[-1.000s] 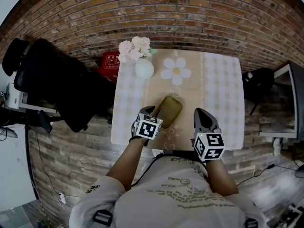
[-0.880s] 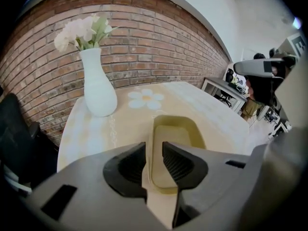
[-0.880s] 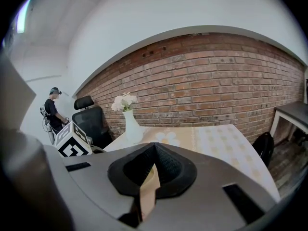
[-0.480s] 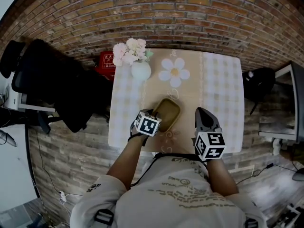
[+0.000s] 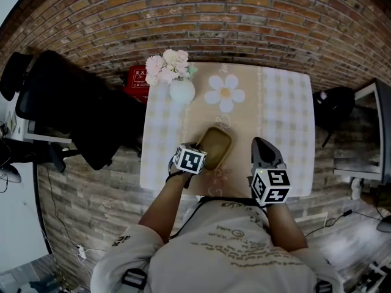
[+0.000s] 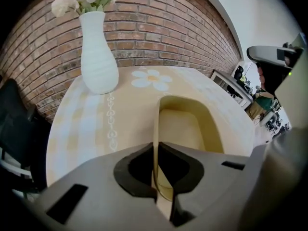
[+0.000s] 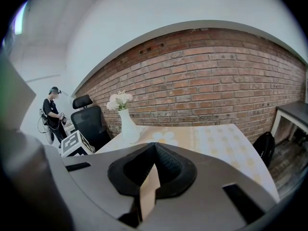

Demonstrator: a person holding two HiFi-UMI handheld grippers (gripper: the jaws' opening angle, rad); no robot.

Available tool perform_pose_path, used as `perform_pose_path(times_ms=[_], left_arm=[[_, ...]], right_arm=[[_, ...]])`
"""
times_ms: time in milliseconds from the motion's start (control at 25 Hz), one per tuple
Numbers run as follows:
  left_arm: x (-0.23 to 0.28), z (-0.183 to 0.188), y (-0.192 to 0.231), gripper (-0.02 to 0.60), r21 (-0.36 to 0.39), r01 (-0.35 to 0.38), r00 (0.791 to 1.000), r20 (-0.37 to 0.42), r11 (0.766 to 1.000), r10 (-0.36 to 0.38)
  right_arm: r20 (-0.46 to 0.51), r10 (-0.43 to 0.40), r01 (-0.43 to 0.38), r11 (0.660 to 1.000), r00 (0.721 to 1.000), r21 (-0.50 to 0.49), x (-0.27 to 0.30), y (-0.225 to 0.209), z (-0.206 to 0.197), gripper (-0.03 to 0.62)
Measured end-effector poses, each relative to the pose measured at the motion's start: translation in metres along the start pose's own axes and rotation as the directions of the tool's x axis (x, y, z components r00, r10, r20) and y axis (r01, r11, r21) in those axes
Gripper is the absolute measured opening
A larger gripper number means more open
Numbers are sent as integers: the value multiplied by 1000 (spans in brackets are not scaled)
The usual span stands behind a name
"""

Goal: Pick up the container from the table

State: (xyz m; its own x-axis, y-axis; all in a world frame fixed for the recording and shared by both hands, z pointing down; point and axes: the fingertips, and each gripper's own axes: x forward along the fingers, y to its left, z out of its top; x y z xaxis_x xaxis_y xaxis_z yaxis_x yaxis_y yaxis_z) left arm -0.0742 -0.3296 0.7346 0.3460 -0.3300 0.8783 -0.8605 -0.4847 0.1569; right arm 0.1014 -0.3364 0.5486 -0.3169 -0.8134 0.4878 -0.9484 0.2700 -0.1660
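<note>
A shallow olive-yellow container (image 5: pixel 215 144) lies near the front of the table (image 5: pixel 282 112). My left gripper (image 5: pixel 198 149) is shut on the container's near left rim. In the left gripper view that thin rim (image 6: pixel 156 129) runs straight between the two pads, and the container's hollow (image 6: pixel 185 124) shows to the right of it. I cannot tell whether the container's base touches the cloth. My right gripper (image 5: pixel 261 145) hovers over the table's front right, to the right of the container. Its jaws are shut with nothing between them (image 7: pixel 153 154).
A white vase (image 5: pixel 181 90) (image 6: pixel 98 64) (image 7: pixel 129 128) of pale flowers stands at the table's far left. A daisy print (image 5: pixel 225 93) marks the cloth. A black office chair (image 5: pixel 73 108) and a red box (image 5: pixel 137 81) are left of the table. A black bag (image 5: pixel 333 105) is on its right. A person (image 7: pixel 52 114) stands far off.
The container looks a little shorter and has shifted slightly with the left gripper, which stays on its rim. The right gripper has hardly moved.
</note>
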Motion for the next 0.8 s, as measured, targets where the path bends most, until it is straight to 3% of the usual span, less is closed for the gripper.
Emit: perform_pose_path(times_ms=[400, 800], left_arm=[[-22, 1, 14, 12, -50, -48, 998, 39, 998, 50], [-75, -6, 20, 12, -190, -38, 994, 91, 981, 56]], right_arm=[[18, 9, -8, 1000, 1000, -5, -9, 13, 1, 2], [33, 31, -30, 999, 999, -15, -19, 37, -1, 2]])
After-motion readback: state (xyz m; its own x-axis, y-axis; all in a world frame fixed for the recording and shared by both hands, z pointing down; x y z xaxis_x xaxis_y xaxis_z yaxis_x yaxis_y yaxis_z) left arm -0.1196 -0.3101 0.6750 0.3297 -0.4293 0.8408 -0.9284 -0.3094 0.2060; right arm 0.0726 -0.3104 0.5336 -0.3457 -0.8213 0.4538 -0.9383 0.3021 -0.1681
